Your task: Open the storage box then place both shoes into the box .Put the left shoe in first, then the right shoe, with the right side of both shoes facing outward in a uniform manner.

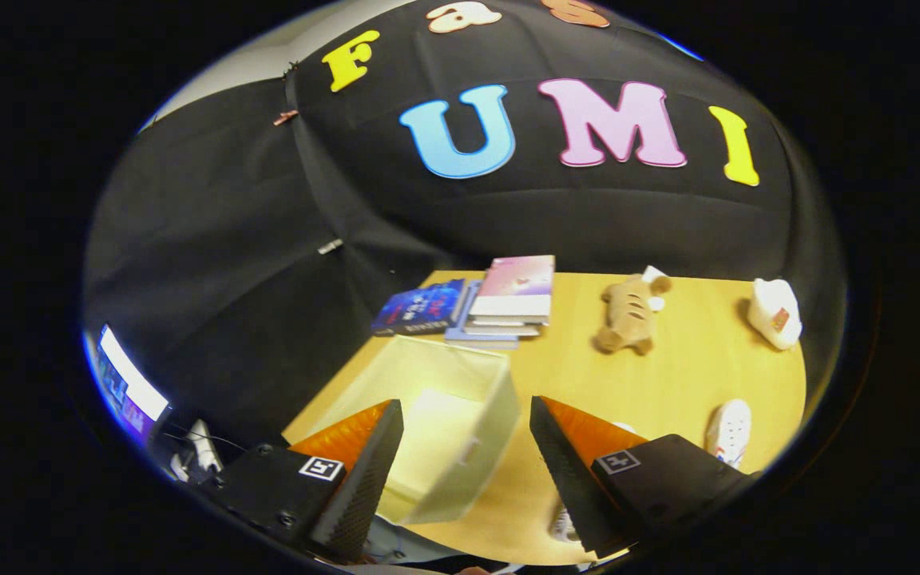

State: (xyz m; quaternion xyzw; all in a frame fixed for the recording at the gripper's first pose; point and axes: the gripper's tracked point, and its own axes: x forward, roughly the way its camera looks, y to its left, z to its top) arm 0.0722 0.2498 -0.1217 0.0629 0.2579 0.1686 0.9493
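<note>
Between my gripper [466,479] fingers I see the storage box [436,415], pale and open at the top, sitting on the wooden table [691,367] with nothing visible inside it. My fingers are spread wide apart and have hold of nothing; the left one hangs over the box's near left corner and the right one sits off to the right of the box's front wall. On that front wall I can make out a small handle.

Just beyond my right finger, on the table's near right part, lies one white shoe [728,431], its sole turned toward me. Partly hidden under the same finger there is a bit of another white shoe [562,525], but I cannot tell which way it lies or which of the pair it is. Both shoes are outside the box.

Beyond the box, at the table's far edge, I see a stack of books [508,303] with a pink cover on top, and a dark blue book [420,307] lying just beside the stack on its left. To the right of the books rests a tan plush toy [628,315], and further right, near the far right corner, a white plush toy [775,313], well apart from the box. A lit screen [128,387] shows off the table to my left.
</note>
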